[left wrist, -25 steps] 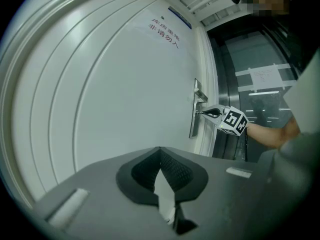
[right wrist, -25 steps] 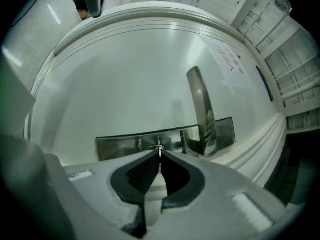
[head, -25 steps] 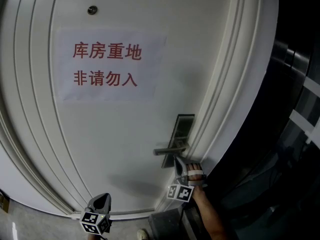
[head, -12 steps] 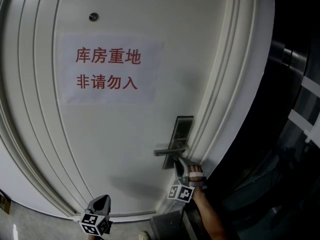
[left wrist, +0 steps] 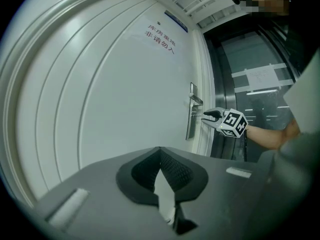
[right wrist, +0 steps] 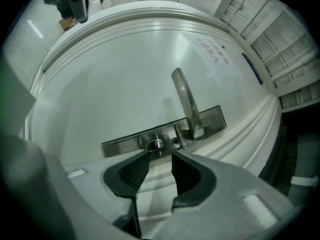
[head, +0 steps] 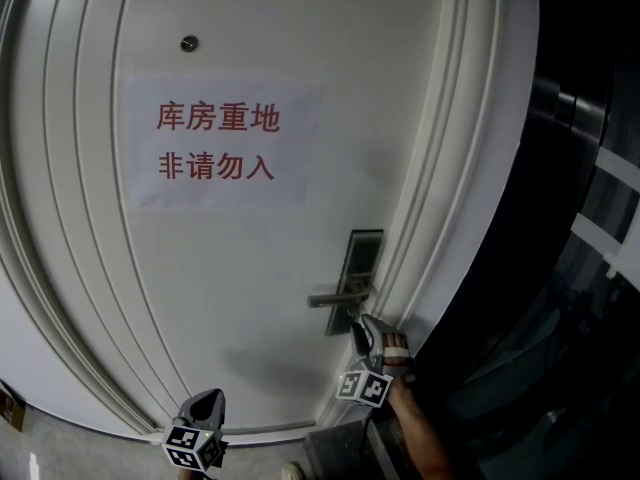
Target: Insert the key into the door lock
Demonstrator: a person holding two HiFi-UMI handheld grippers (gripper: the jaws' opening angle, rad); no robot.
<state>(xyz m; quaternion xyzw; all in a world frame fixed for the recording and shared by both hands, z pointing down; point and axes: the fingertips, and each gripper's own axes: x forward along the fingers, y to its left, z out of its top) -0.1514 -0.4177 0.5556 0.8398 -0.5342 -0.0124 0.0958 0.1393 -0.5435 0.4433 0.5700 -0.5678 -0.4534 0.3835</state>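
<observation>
White door (head: 250, 298) with a paper notice (head: 220, 143) in red characters and a small peephole (head: 187, 43) above it.

**Key.** The key (right wrist: 156, 144) shows only in the right gripper view. It is a small silvery piece seated in the round cylinder of the metal lock plate (right wrist: 165, 134), and too small to show more detail. The plate lies close to the door's right edge, beside the stepped moulding of the frame. The lever handle (right wrist: 186, 104) springs from the same plate, next to the cylinder, and points away from that edge towards the middle of the door.

**Right tool.** The right tool (right wrist: 160, 156) points level at the plate, with the cylinder and key just beyond its tips and in line with the gap. Its jaws have just been opening and now stand well apart. Nothing lies between the ribbed pads (right wrist: 134, 171), and neither pad touches the key. In the head view a bare forearm (head: 420, 438) reaches up from the lower edge, with the marker cube (head: 362, 387) just behind the jaws.

**Left tool.** The left tool (left wrist: 160, 151) is held level and low, well apart from the lock and towards the door's left side. Its jaws meet at the tips and hold nothing. It faces along the door, so the right tool and plate appear in its view.
</observation>
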